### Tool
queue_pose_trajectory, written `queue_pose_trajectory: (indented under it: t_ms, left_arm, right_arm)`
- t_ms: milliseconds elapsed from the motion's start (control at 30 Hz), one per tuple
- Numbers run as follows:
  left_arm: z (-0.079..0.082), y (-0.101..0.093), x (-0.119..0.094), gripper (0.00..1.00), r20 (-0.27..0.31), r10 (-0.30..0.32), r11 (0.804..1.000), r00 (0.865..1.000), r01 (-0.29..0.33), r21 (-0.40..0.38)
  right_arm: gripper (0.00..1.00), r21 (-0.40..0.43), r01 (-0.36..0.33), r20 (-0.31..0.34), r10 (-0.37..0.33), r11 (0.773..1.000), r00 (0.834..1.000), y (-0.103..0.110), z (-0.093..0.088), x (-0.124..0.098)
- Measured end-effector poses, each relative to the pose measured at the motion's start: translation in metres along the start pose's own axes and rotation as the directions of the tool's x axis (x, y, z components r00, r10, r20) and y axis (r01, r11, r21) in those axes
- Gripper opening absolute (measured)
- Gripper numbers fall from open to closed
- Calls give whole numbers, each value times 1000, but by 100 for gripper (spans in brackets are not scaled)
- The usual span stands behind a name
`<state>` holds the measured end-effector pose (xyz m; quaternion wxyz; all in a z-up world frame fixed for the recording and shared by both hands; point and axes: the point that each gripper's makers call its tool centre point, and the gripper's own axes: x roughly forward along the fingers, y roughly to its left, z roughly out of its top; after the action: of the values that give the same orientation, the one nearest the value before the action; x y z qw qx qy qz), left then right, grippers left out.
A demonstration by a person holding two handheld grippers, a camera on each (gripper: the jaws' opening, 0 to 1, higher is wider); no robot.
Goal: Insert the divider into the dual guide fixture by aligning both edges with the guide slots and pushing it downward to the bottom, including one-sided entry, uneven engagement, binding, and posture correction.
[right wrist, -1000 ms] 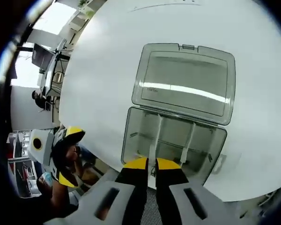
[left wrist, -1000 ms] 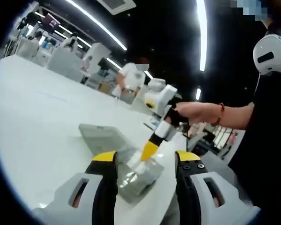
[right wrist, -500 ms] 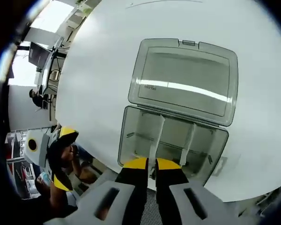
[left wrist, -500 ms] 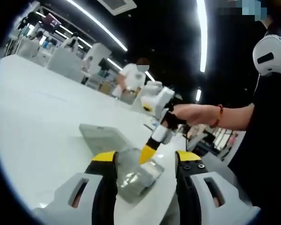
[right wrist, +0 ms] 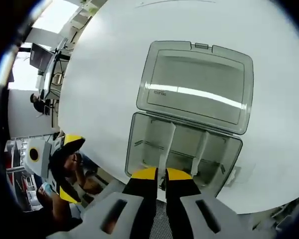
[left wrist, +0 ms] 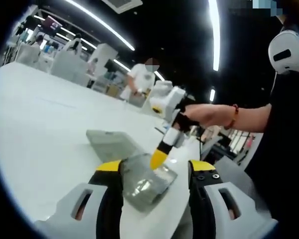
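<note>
Right gripper [right wrist: 160, 174] clamps divider [right wrist: 162, 149] in open box [right wrist: 134, 149] on table [right wrist: 104, 74].
Jaws nearly closed on divider's near end; second divider [right wrist: 199, 152] beside. Left gripper [left wrist: 154, 172] open, box between jaws.

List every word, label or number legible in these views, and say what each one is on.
None can be read.
Small mark on the open lid of the clear compartment box: too small and blurred.
Background screens and signs in the left gripper view: too blurred.
</note>
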<state>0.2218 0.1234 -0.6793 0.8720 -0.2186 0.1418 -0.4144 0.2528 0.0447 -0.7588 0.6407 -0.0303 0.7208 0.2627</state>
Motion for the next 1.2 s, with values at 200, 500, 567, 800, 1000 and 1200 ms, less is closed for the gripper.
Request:
queue_pose_trajectory:
  t_ms: [200,500,567,800,1000,1200]
  left_arm:
    - [0,-1,0,52,-10,1,1000,1000,-1,9]
    - [2,0,-4,52,4,5,1000,1000,-5,4]
    - [2,0,-4,52,3,5,1000,1000,-5,5]
    - [3,0,-4,52,9,4,1000,1000,-4,-2]
    - [3,1,-3,52,9,5,1000,1000,-5,-4]
    - [3,1,-3,52,10,3,1000,1000,-3,-7]
  right_arm:
    - [0,-20,18,-9,-18,1000,1000,1,0,5]
    - [0,-48,41,-21,-42,998,999,1,1,6]
    - [0,-57,43,-27,-44,997,999,1,1,6]
    - [0,-73,51,-39,-54,996,998,1,1,6]
    - [0,-78,51,-35,-54,996,998,2,1,8]
    - [0,-61,36,-37,-38,997,999,0,2,6]
